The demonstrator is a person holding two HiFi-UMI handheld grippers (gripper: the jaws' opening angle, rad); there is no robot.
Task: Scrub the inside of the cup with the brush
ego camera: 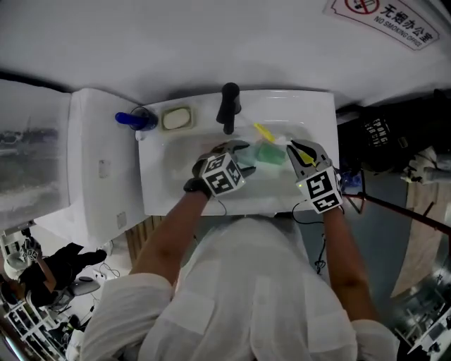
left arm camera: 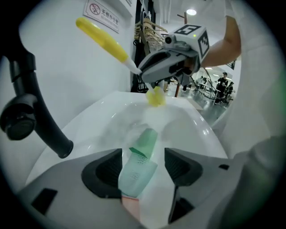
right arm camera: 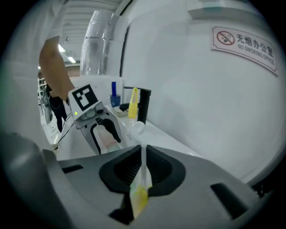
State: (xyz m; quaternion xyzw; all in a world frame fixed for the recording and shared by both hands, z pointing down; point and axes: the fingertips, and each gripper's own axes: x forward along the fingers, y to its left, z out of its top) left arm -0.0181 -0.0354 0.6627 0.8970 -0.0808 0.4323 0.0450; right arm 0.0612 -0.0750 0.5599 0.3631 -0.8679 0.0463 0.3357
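A pale green cup [left arm camera: 139, 161] lies on its side in the white sink [left arm camera: 196, 125], its mouth pointing away from me. My left gripper [left arm camera: 143, 154] stands open around it, with a clear gap at the right jaw. In the head view the cup [ego camera: 268, 153] sits just right of the left gripper [ego camera: 243, 161]. My right gripper [right arm camera: 143, 156] is shut on the thin neck of a yellow brush [right arm camera: 133, 103]. From the left gripper view the brush handle [left arm camera: 102, 39] slants up to the left, and its yellow bristles [left arm camera: 155, 97] hang over the basin beyond the cup.
A black faucet [ego camera: 227, 106] rises at the back of the sink [ego camera: 310, 106]; its spout [left arm camera: 47, 129] curves close by my left gripper. A soap dish [ego camera: 176, 117] and a blue bottle [ego camera: 134, 120] stand at the back left. A wall with a no-smoking sign [ego camera: 391, 17] lies behind.
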